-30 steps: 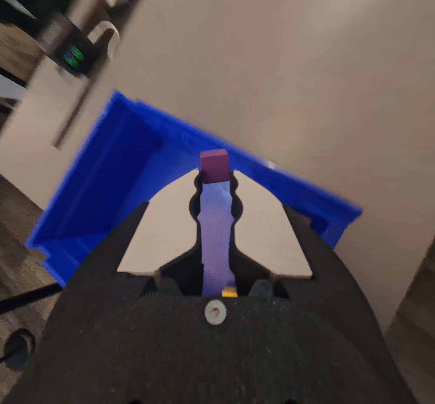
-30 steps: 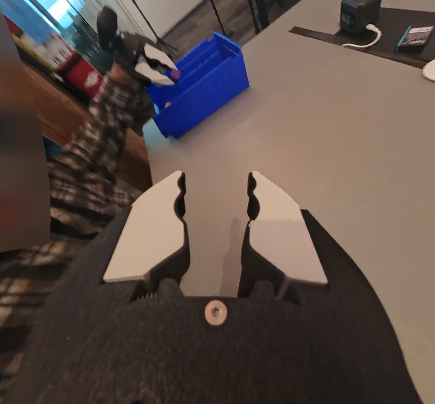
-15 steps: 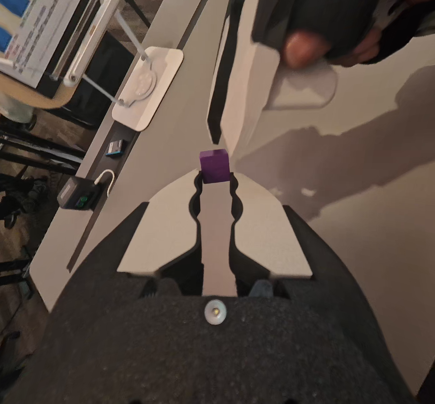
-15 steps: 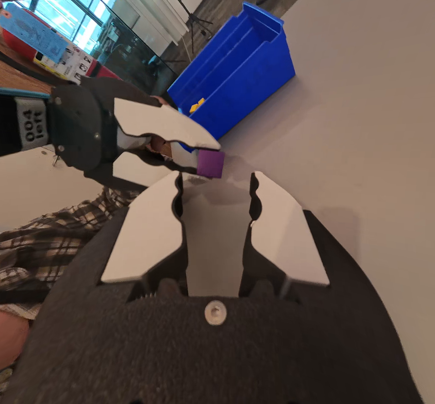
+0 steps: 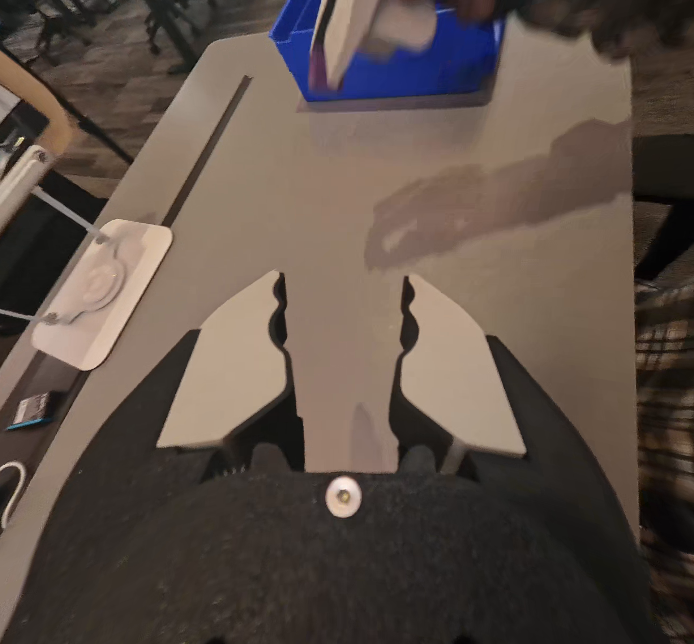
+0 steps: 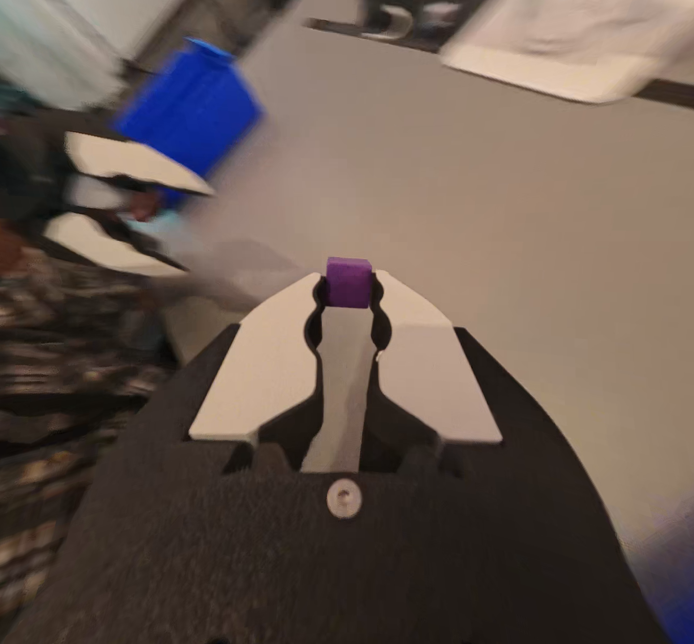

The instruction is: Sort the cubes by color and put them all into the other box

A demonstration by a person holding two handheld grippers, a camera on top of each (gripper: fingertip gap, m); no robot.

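My right gripper is shut on a small purple cube, held at its fingertips above the grey table. My left gripper is open and empty above the table. In the left wrist view the right gripper is blurred, hanging in front of a blue box at the table's far end, with a purple sliver of the cube at its tips. In the right wrist view another blue box stands at the far left, behind the open left gripper.
A white flat stand base sits at the table's left edge, with a dark strip, a small card and a white cable beside it. A plaid sleeve is at the right. Something white lies at the far right.
The purple cube has passed from my left gripper to my right one. The left gripper has opened and pulled back; the right has shut on the cube and moved away toward the far blue box.
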